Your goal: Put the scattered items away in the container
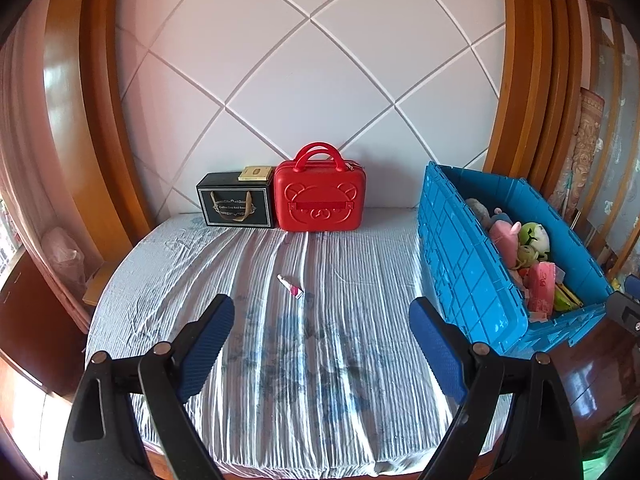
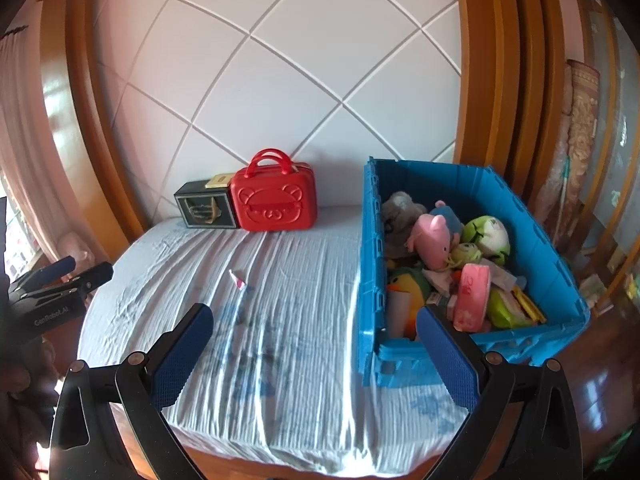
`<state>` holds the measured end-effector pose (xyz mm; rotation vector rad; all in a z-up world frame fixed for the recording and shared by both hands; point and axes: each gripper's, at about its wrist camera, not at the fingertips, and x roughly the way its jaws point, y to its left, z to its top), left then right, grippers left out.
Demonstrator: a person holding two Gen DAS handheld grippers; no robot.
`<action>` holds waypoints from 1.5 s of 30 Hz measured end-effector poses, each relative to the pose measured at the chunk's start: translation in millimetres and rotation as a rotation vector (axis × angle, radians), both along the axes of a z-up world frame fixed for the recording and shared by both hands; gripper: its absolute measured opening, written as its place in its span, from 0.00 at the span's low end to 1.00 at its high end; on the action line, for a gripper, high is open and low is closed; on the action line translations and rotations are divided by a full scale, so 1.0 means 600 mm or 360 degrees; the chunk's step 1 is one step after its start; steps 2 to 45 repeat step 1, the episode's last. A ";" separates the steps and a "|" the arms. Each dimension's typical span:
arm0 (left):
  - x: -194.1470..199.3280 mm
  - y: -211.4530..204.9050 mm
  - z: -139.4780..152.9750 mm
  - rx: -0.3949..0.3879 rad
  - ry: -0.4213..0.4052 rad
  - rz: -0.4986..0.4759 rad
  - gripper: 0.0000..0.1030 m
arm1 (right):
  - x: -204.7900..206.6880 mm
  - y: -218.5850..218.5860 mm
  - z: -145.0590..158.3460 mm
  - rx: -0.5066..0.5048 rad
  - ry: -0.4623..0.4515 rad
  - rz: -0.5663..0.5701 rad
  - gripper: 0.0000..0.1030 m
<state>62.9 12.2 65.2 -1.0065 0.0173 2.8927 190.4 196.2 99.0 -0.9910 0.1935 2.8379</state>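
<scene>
One little tube (image 1: 291,287) lies left of our blue box (image 1: 472,280). Both jaws wide open, empty; next we grab it.

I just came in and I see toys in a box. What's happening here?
Someone is tidying up with two grabber tools. The blue crate on the bed already holds plush toys and other bits. One small tube still lies loose on the sheet. Both the left gripper and the right gripper are open and empty, with the left one pointing toward the tube.
</scene>
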 end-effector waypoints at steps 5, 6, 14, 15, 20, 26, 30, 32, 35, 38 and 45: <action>0.001 0.001 0.000 -0.0009 0.0006 0.0004 0.87 | 0.000 0.000 -0.001 -0.0003 -0.0003 0.0002 1.00; 0.001 0.001 0.000 -0.0009 0.0006 0.0004 0.87 | 0.000 0.000 -0.001 -0.0003 -0.0003 0.0002 1.00; 0.001 0.001 0.000 -0.0009 0.0006 0.0004 0.87 | 0.000 0.000 -0.001 -0.0003 -0.0003 0.0002 1.00; 0.001 0.001 0.000 -0.0009 0.0006 0.0004 0.87 | 0.000 0.000 -0.001 -0.0003 -0.0003 0.0002 1.00; 0.001 0.001 0.000 -0.0009 0.0006 0.0004 0.87 | 0.000 0.000 -0.001 -0.0003 -0.0003 0.0002 1.00; 0.001 0.001 0.000 -0.0009 0.0006 0.0004 0.87 | 0.000 0.000 -0.001 -0.0003 -0.0003 0.0002 1.00; 0.001 0.001 0.000 -0.0009 0.0006 0.0004 0.87 | 0.000 0.000 -0.001 -0.0003 -0.0003 0.0002 1.00; 0.001 0.001 0.000 -0.0009 0.0006 0.0004 0.87 | 0.000 0.000 -0.001 -0.0003 -0.0003 0.0002 1.00; 0.001 0.001 0.000 -0.0009 0.0006 0.0004 0.87 | 0.000 0.000 -0.001 -0.0003 -0.0003 0.0002 1.00; 0.001 0.001 0.000 -0.0009 0.0006 0.0004 0.87 | 0.000 0.000 -0.001 -0.0003 -0.0003 0.0002 1.00; 0.001 0.001 0.000 -0.0009 0.0006 0.0004 0.87 | 0.000 0.000 -0.001 -0.0003 -0.0003 0.0002 1.00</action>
